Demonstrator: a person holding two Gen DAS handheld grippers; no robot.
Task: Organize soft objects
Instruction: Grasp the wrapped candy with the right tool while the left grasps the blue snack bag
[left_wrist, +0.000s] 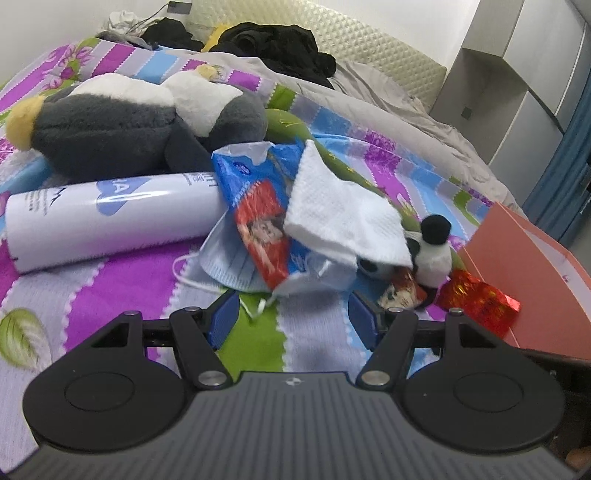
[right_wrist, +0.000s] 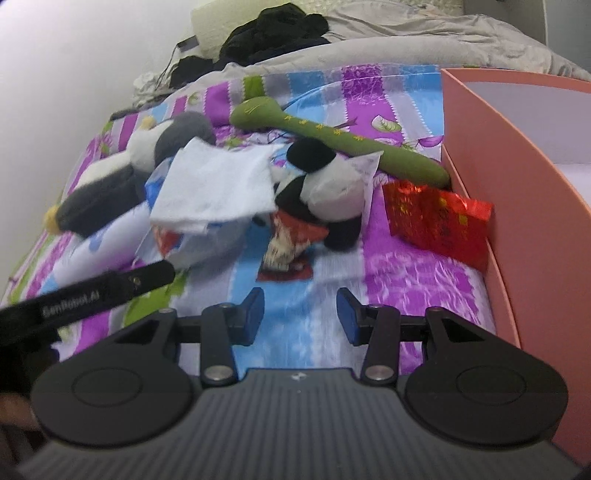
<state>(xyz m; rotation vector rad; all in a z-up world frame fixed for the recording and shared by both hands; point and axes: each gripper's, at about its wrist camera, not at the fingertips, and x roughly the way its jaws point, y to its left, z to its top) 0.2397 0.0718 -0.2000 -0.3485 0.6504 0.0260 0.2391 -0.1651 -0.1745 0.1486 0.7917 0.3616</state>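
Two hand-held grippers hovered over a cluttered bed (left_wrist: 110, 295) spread with a striped, flowered sheet. The left hand-held gripper (left_wrist: 291, 317) was released, its blue pads wide apart with nothing between them, just short of a heap made up of a face mask (left_wrist: 229, 262), a torn blue tissue packet (left_wrist: 258, 206) and a white tissue (left_wrist: 340, 210) lying on top. The right hand-held gripper (right_wrist: 301, 314) was likewise released and empty, above bare sheet. A panda toy (right_wrist: 325, 184) lay right of the heap, a grey penguin toy (left_wrist: 122, 122) at far left, a long green plush (right_wrist: 332, 140) behind the panda. A white tube (left_wrist: 110, 218) lay in front of the penguin. A red foil packet (right_wrist: 439, 221) rested against a pink box (right_wrist: 517, 206) at right.
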